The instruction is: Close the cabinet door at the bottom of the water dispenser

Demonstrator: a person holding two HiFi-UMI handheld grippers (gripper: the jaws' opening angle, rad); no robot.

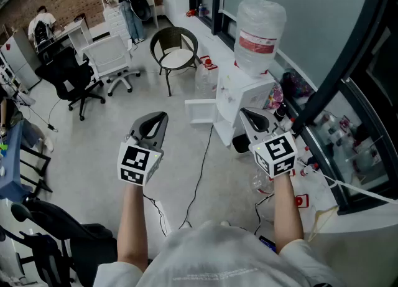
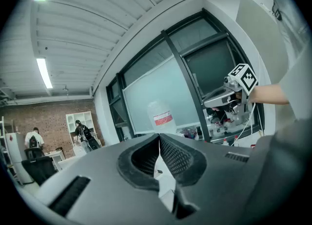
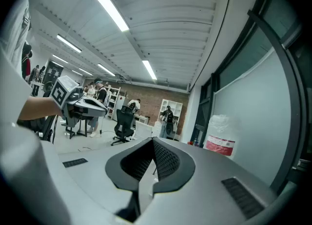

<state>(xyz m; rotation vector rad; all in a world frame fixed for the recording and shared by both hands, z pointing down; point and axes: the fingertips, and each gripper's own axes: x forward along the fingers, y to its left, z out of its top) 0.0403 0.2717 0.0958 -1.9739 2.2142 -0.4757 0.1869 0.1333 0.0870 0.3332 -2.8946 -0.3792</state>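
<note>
Both tongs are sitting clenched on nothing: left gripper (image 1: pixel 160 118) and right gripper (image 1: pixel 248 113) have jaws meeting at the tips, with nothing between them in either gripper view. Both are being held up in the air, roughly level.

The water dispenser (image 1: pixel 239 93) is standing at the floor's (image 1: pixel 112 130) far right edge, against the window wall, with the bottle (image 1: pixel 258 30) on top. The cabinet door (image 1: pixel 200 110) is hanging open at its base, a white panel swinging out to the left, low near the floor. Neither gripper is touching it; the right one is lining up over the dispenser's near side, the left is well apart from the door.

Handling, my read:
- The door is looking like a thin, stiff panel – light, hinged, probably swinging with very little force.
- The face is looking smooth, so pads may slip; I'm not seeing any need to pinch it.
- Better to push with closed tips on the outer face near the free edge, away from the hinge.
- The dispenser is likely top-heavy with that bottle – a gentle push, not a shove.
- A cable (image 1: pixel 200 174) is running across the floor near the door; worth avoiding on the way down.
</note>
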